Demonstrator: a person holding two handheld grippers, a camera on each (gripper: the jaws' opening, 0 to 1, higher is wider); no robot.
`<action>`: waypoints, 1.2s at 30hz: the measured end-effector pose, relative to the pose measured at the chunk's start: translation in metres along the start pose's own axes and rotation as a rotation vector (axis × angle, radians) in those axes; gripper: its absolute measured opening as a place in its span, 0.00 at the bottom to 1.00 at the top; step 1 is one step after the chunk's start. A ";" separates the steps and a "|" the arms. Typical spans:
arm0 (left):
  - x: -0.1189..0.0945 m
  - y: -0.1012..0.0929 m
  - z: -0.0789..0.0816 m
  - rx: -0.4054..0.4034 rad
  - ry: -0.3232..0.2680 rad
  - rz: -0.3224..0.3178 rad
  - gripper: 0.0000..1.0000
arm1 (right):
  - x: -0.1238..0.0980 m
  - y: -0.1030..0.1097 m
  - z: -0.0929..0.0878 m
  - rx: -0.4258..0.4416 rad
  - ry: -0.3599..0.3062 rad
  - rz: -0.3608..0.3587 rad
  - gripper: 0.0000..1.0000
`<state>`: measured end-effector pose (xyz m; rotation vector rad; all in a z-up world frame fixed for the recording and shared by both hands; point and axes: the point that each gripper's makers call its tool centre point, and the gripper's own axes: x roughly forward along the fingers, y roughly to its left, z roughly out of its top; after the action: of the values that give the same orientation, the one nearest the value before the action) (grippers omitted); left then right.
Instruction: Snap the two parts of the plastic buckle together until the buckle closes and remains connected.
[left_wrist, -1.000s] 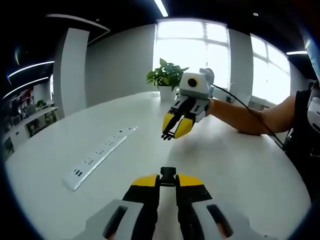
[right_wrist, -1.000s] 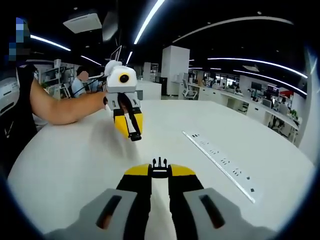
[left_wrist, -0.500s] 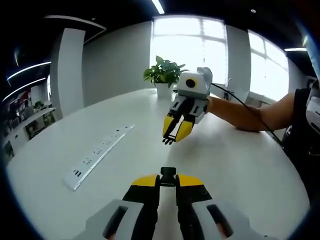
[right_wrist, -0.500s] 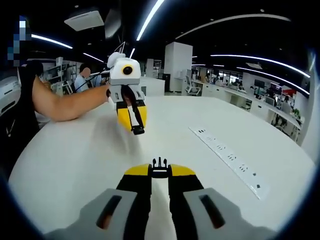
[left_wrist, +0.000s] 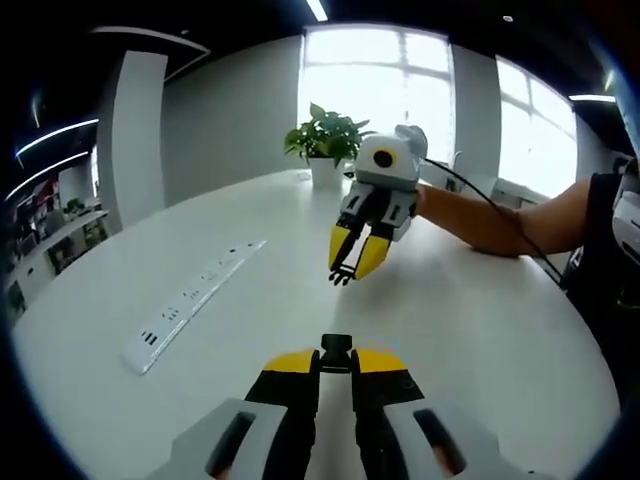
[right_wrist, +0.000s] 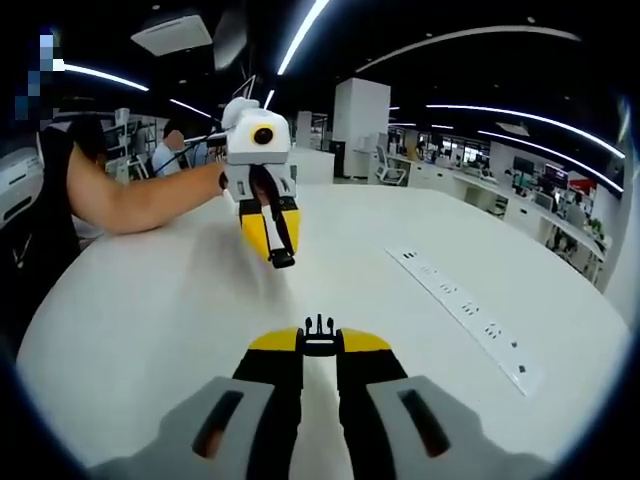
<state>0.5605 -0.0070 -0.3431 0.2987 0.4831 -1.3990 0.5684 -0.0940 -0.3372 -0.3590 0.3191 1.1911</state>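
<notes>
In the left gripper view my left gripper (left_wrist: 336, 352) is shut on a black socket half of the buckle (left_wrist: 337, 347), which pokes out between its yellow tips. Opposite it, above the white table (left_wrist: 470, 330), hangs my right gripper (left_wrist: 345, 272), tips down and toward me, holding the pronged buckle half (left_wrist: 341, 275). In the right gripper view my right gripper (right_wrist: 319, 336) is shut on the black pronged half (right_wrist: 319, 328). The left gripper (right_wrist: 281, 256) faces it with the socket half (right_wrist: 284, 260) at its tips. A gap separates the two halves.
A long white power strip (left_wrist: 190, 300) lies on the table, also in the right gripper view as the power strip (right_wrist: 468, 320). A potted plant (left_wrist: 324, 145) stands at the far edge. The person's forearm (left_wrist: 500, 225) reaches in. Office desks and another person (right_wrist: 172, 150) are beyond.
The two grippers have drawn slightly closer and risen a little in each other's view. Each still holds its buckle half.
</notes>
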 end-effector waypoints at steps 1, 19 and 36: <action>0.002 -0.001 -0.001 0.000 0.002 0.000 0.11 | 0.000 0.000 0.000 0.004 -0.002 0.000 0.11; 0.003 -0.015 -0.001 0.000 0.005 0.010 0.11 | -0.002 0.019 0.001 -0.002 -0.004 -0.009 0.11; 0.006 -0.021 0.004 0.026 0.017 0.010 0.11 | -0.008 0.024 0.013 -0.011 -0.019 -0.012 0.11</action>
<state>0.5410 -0.0173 -0.3411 0.3339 0.4773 -1.3943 0.5436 -0.0873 -0.3242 -0.3587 0.2939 1.1839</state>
